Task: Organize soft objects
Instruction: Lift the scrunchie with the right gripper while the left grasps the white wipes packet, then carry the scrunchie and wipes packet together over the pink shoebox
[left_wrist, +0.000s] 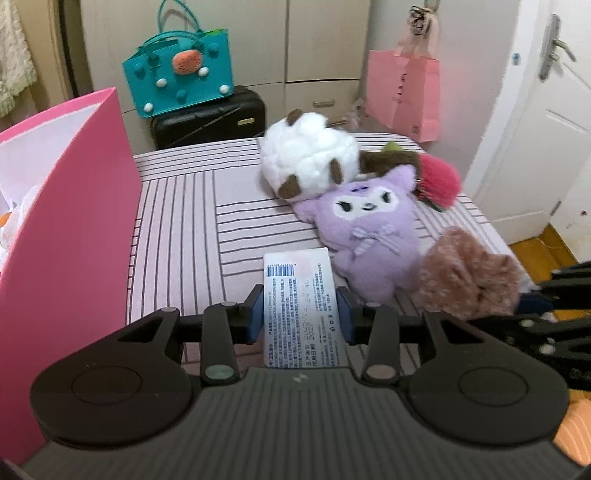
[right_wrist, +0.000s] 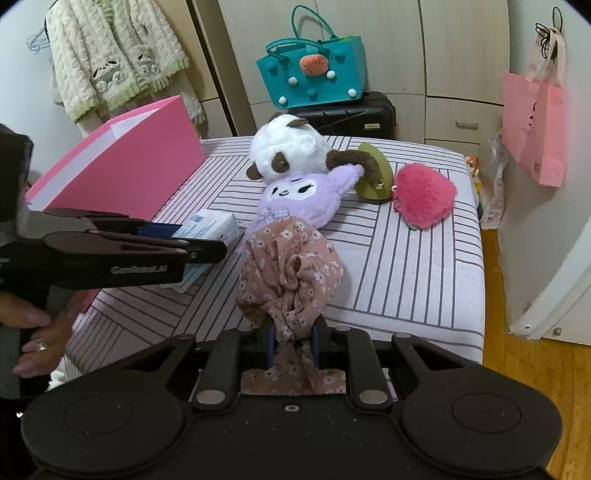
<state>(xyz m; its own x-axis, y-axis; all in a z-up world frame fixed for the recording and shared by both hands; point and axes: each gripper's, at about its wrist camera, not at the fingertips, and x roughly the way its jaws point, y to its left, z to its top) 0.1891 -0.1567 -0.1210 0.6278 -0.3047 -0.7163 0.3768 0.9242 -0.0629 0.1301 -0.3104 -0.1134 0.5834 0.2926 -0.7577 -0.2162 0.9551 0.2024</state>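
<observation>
My left gripper (left_wrist: 300, 317) is shut on a white packet (left_wrist: 300, 299) with a barcode label, its blue pads pressing both long sides, above the striped bed (left_wrist: 192, 229). In the right wrist view that packet (right_wrist: 212, 225) sticks out of the left gripper (right_wrist: 192, 242) beside the open pink box (right_wrist: 122, 162). My right gripper (right_wrist: 293, 341) is shut on a bunched brown floral cloth (right_wrist: 290, 269). Further back lie a white-and-brown plush (right_wrist: 291, 151), a purple plush (right_wrist: 299, 199), a green pouch (right_wrist: 373, 171) and a fuzzy pink strawberry (right_wrist: 424, 194).
The pink box (left_wrist: 70, 221) stands at the bed's left. A teal bag (left_wrist: 181, 70) sits on a black suitcase (left_wrist: 210, 118) behind the bed. A pink paper bag (left_wrist: 404, 92) hangs by the white door (left_wrist: 535, 122). A person's hand (right_wrist: 33, 332) holds the left gripper's handle.
</observation>
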